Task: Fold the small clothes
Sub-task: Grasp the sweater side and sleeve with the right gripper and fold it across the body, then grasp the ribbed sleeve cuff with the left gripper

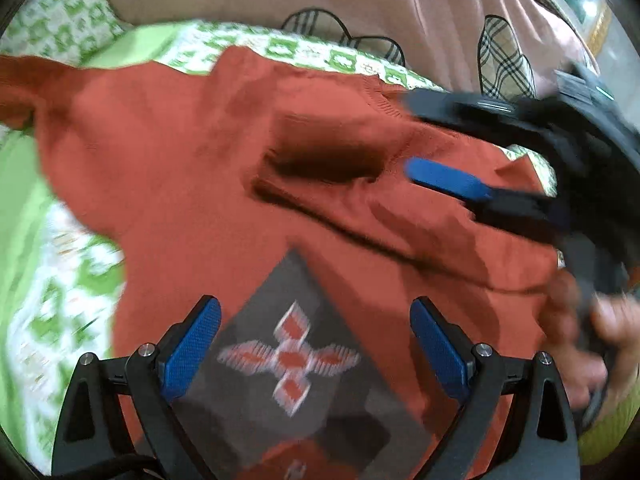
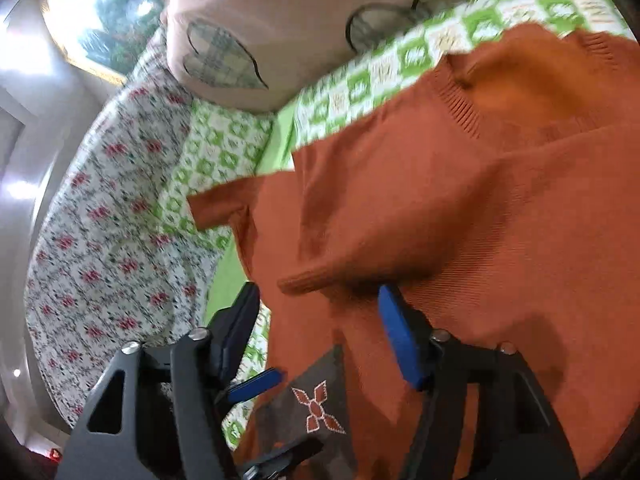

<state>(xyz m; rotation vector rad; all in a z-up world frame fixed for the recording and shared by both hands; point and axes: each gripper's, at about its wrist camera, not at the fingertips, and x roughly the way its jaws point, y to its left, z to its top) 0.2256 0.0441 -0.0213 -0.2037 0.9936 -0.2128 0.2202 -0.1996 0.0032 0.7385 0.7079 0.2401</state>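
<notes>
Lying on the bed (image 1: 24, 208), the sweater (image 1: 192, 152) has one sleeve (image 2: 360, 256) folded across its body. Left gripper (image 1: 316, 344) hovers over its grey patch (image 1: 288, 360), jaws wide, empty. Right gripper (image 2: 320, 320) jaws are parted, gripping nothing.

The left wrist view is taken from close above the rust sweater (image 1: 224, 148), aimed steeply down between the left gripper (image 1: 316, 344), the right gripper (image 1: 448, 180) entering at 3 o'clock. The right wrist view is set low and close, angled less steeply across the sweater (image 2: 460, 208) toward the pink pillow (image 2: 280, 28) at 12 o'clock, with green checked bedding (image 2: 224, 148) at 9 o'clock. The sweater's grey cross-motif panel (image 1: 288, 356), the bedding and the pillow are shared by both views.
</notes>
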